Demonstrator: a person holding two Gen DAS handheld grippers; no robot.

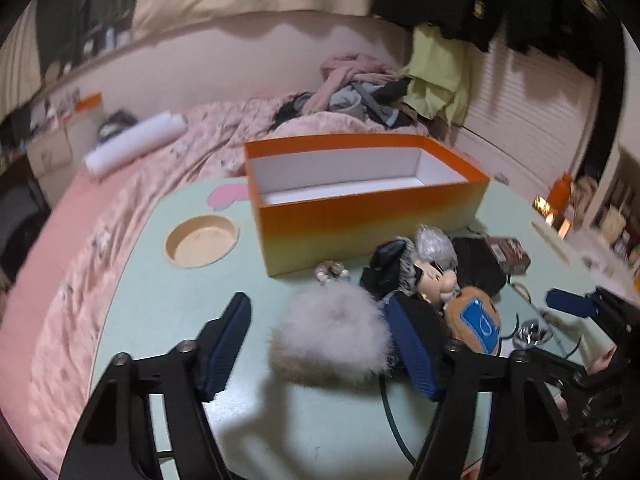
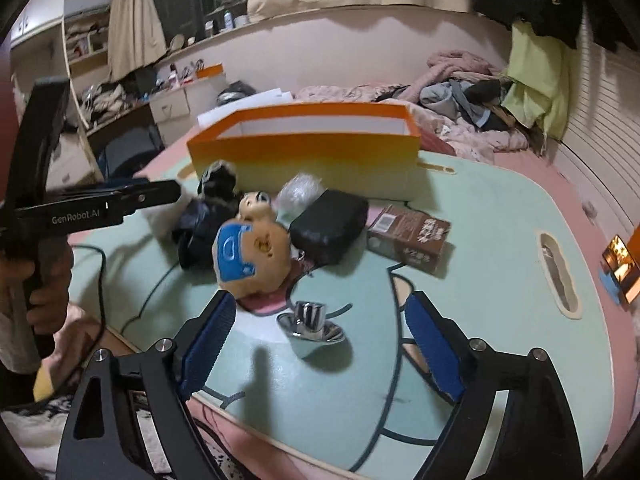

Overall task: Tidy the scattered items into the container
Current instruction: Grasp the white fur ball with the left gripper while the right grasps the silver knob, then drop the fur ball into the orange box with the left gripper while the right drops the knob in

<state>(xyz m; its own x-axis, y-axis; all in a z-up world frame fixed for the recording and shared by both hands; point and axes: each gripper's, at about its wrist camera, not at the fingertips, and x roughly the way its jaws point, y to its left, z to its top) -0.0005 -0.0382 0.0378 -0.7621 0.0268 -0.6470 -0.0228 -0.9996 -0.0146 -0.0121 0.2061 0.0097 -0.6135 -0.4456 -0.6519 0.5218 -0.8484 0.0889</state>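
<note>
The orange box (image 1: 372, 216) stands open on the pale green table (image 1: 168, 300). In front of it, the left gripper (image 1: 324, 344) straddles a grey fluffy pompom (image 1: 332, 340), right pad touching, left pad apart. The right gripper (image 2: 320, 344) gapes around a shiny silver piece (image 2: 312, 328), untouched.

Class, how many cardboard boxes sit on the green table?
2: the open orange box at the back, and a small brown box lying right of the black pouch. Clutter may hide more.

one orange box (image 1: 372, 216), one fluffy pompom (image 1: 332, 340), one brown carton (image 2: 408, 238), one plush toy (image 2: 252, 258).
</note>
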